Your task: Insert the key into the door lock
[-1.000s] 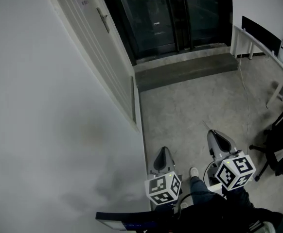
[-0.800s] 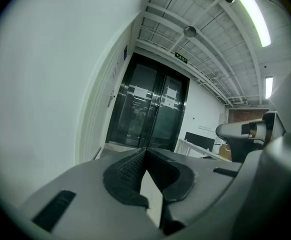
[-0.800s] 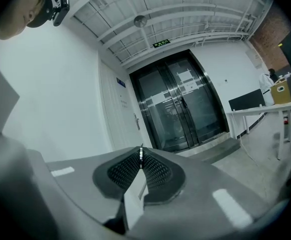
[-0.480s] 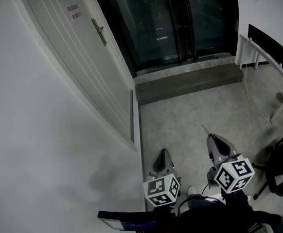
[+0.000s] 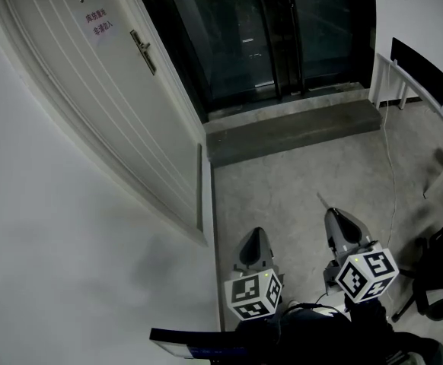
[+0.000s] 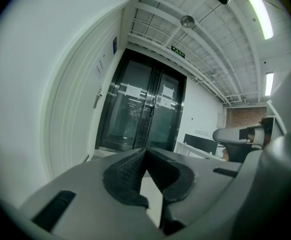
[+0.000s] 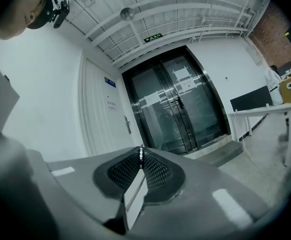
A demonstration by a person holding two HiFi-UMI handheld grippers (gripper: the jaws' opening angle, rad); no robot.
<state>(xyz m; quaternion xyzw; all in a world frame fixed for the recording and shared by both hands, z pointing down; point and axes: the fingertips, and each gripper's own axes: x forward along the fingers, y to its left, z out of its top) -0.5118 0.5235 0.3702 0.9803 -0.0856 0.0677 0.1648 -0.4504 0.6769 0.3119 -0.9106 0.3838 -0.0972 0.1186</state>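
Observation:
A white door [image 5: 122,105] stands at the left, far ahead of both grippers, with a metal lever handle and lock plate [image 5: 143,50] and a paper sign [image 5: 100,21]. The handle [image 7: 127,125] also shows small in the right gripper view, and again as the handle [image 6: 97,97] in the left gripper view. My right gripper [image 5: 333,213] is shut on a thin metal key [image 7: 141,153] that pokes out past its tip [image 5: 322,201]. My left gripper [image 5: 255,234] hangs beside it, jaws closed with nothing between them [image 6: 145,150]. Both are low over the floor.
Dark glass double doors [image 5: 259,29] stand straight ahead behind a grey step [image 5: 297,128]. A white table [image 5: 419,90] lines the right wall and a black office chair [image 5: 442,272] sits at the right. A thin cable [image 5: 393,173] runs across the concrete floor.
The head view has swung and advanced: the door and its handle have slid left and more of the door shows. Both grippers keep their places at the bottom, still shut.

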